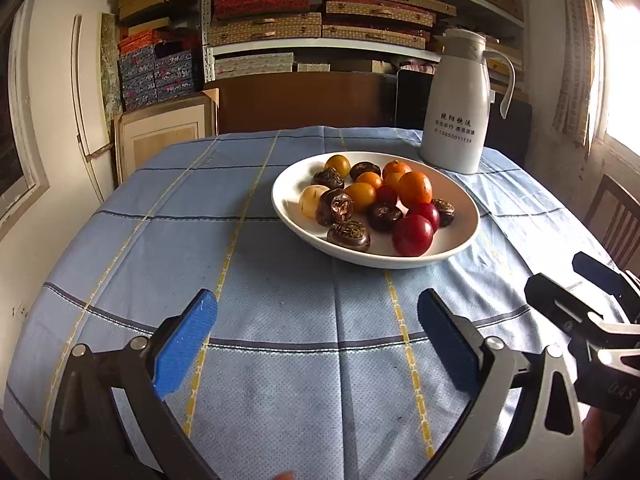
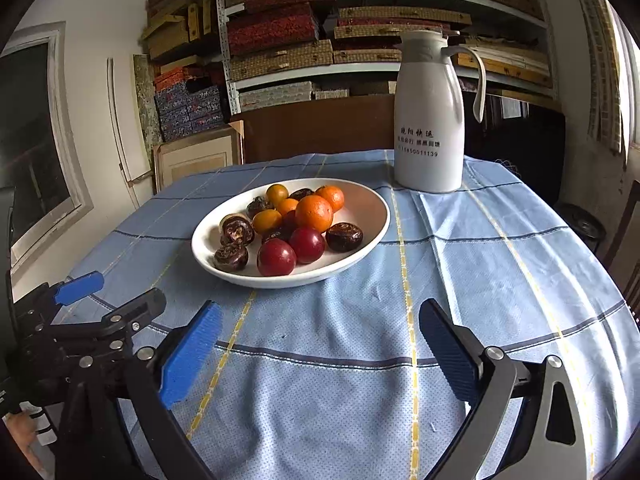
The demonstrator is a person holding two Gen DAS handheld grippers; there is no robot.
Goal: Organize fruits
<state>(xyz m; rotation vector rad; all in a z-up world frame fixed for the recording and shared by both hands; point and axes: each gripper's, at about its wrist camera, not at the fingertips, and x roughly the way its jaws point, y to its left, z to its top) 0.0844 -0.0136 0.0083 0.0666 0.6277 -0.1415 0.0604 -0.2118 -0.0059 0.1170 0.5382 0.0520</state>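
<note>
The shallow white ceramic bowl point(image 1: 460, 240) of mixed fruit stands on the blue checked tablecloth of the table point(image 1: 280, 340), near a white insulated jug point(image 1: 456, 108). Left tool point(image 1: 318, 340) and right tool point(image 2: 320, 346) (blue-padded fingers) both stand spread wide, gripping nothing. Only the left view shows the pale peeled fruit point(image 1: 314, 200) unobstructed; the right view shows the table's right edge.
</note>
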